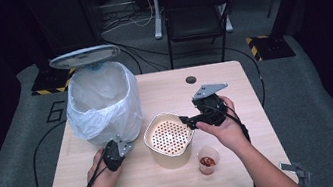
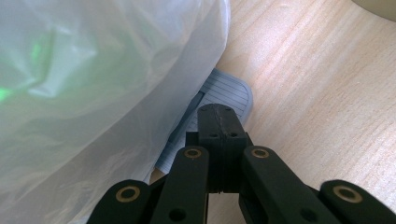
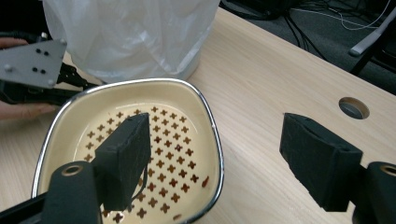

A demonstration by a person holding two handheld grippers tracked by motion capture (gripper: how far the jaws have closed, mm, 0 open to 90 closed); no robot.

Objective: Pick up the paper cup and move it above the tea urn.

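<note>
Wooden counter [image 1: 238,112]: your left hand-held gripper [image 2: 219,123], jaws shut and empty, presses the bin pedal [image 2: 229,91]; straddle the strainer pot [image 1: 170,146] rim squarely with your open right hand-held gripper [image 3: 219,154], beside the bin

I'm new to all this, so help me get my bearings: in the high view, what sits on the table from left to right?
Bin lined with a white bag → left gripper → cream strainer pot → small cup with red bits → right gripper, with its hand, beyond it.
</note>
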